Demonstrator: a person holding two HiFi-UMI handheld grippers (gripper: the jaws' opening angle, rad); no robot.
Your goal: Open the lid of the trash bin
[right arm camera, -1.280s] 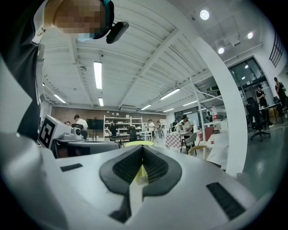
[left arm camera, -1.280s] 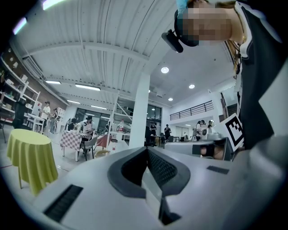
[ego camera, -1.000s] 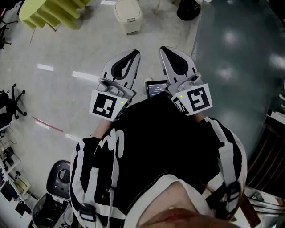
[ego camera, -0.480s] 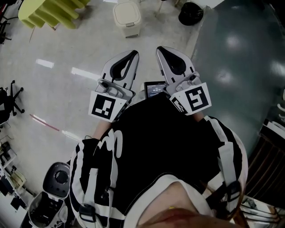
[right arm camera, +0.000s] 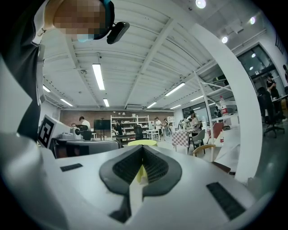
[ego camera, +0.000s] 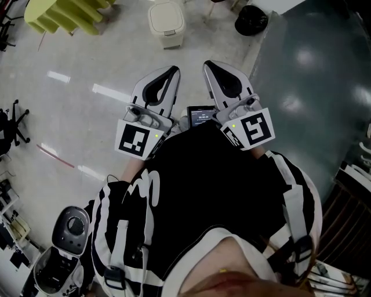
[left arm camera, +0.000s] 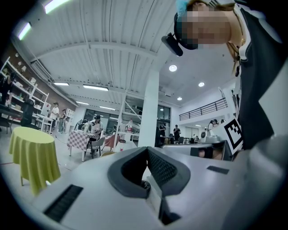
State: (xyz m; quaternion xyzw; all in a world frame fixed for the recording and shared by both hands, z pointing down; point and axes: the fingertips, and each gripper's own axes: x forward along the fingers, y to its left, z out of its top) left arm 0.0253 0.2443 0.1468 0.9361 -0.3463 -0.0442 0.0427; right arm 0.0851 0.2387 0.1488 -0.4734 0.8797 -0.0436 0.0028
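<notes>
The cream trash bin (ego camera: pixel 166 22), its lid down, stands on the pale floor at the top of the head view, well ahead of both grippers. My left gripper (ego camera: pixel 173 71) and right gripper (ego camera: pixel 210 64) are held side by side against the person's chest and point toward the bin. Both are shut with nothing between the jaws. In the left gripper view the left gripper (left arm camera: pixel 147 151) has its dark pads pressed together. The right gripper (right arm camera: pixel 143 150) looks the same in the right gripper view. The bin does not show clearly in either gripper view.
A small screen (ego camera: pixel 201 115) sits between the grippers at the chest. A yellow-green draped table (ego camera: pixel 64 14) stands left of the bin and a black bag (ego camera: pixel 250 19) to its right. Dark flooring (ego camera: pixel 313 69) covers the right side. An office chair (ego camera: pixel 11 125) and a grey machine (ego camera: pixel 69 226) stand at left.
Both grippers stay shut and held as before. The floor scene has drifted slightly in the head view: the black bag has shifted right and the grey machine at lower left has shifted.
</notes>
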